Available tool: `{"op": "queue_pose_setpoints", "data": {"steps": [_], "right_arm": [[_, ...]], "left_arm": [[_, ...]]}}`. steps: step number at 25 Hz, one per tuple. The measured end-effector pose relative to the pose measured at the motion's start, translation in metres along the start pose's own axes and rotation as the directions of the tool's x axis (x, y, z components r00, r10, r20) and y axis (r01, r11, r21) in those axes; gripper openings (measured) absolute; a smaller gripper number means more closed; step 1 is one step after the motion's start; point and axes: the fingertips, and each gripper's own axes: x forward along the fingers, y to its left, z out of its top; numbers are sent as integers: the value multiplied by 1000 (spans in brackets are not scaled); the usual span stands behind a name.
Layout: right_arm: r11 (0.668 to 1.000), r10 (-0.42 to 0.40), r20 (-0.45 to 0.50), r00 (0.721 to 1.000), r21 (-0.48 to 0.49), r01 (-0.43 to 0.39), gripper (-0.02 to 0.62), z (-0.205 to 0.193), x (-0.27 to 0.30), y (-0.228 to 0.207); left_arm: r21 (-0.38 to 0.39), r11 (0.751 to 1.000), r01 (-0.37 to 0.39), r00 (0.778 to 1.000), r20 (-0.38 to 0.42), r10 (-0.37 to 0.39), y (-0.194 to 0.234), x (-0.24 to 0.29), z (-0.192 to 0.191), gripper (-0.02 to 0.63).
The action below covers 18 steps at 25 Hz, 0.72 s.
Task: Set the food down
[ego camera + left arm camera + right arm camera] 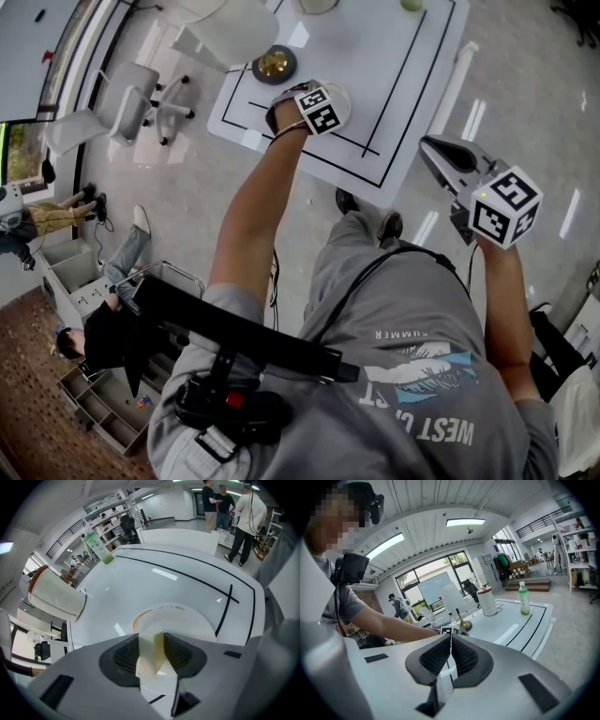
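1. The round white food disc with orange-brown rim marks (168,618) sits on the white table with black line markings (187,564), on its near half, inside the lines.
2. Your left gripper (151,654) has the disc's near edge in its jaws. They stand part-way apart, and the cream edge fills the gap and touches both pads.
3. Handling, my read: light, thin and fairly stiff with a smooth face, so it can slip. An edge-only grip will let it droop or pivot. Bite deeper over the near rim and keep it level.
4. Your right gripper (450,656) has its jaws together with nothing between them. It hangs off the table's right side, over the floor.
5. Hard to read:
   - I can't tell whether the disc lies fully flat, because the jaws cover its near edge and underside.
   - In the head view, the marker cube and your hand cover most of it.
   - I can't tell whether it is food or a stained plate.
6. The green bottle (98,548) at the far left is well apart from the disc.
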Motion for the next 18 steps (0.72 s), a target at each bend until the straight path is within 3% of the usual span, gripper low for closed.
{"op": "queue_pose_setpoints", "data": {"steps": [7, 12, 18], "right_arm": [[1000, 0, 7, 1000, 1, 0, 9, -3, -6, -2], [1000, 3, 13, 1000, 2, -3, 9, -5, -10, -1], [1000, 8, 19, 1000, -2, -8, 9, -6, -17, 2]], "left_arm": [[-121, 987, 105, 994, 35, -101, -11, 0, 2, 205], [-213, 959, 189, 980, 97, -172, -24, -2, 7, 223], [-261, 947, 187, 980, 116, -162, -26, -12, 7, 233]]}}
